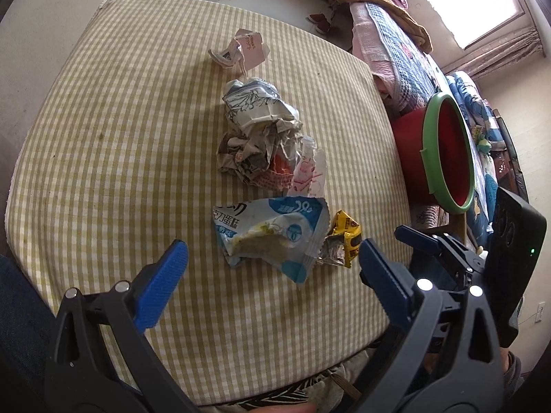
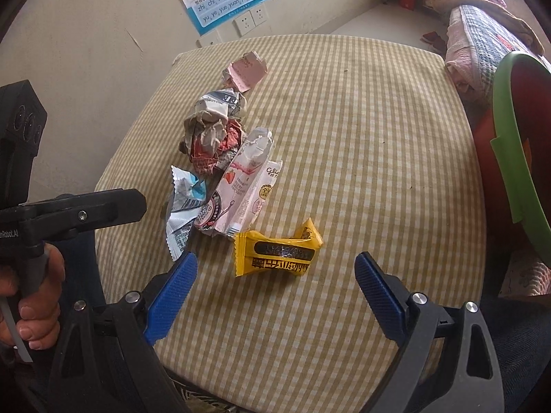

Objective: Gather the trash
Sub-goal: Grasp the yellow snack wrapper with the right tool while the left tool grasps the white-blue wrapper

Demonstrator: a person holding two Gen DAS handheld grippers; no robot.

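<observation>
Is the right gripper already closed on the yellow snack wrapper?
No: the right gripper is open, its blue fingers either side of the yellow snack wrapper, which lies on the checked tablecloth.

Black-framed tongs (image 2: 275, 275) carry ribbed blue pads (image 2: 172, 296) and silver pivot screws (image 2: 417, 298).

Left gripper (image 1: 273, 268) fingers spread wide, right gripper (image 2: 275, 275) likewise, hand (image 2: 32, 296) gripping left handle
</observation>
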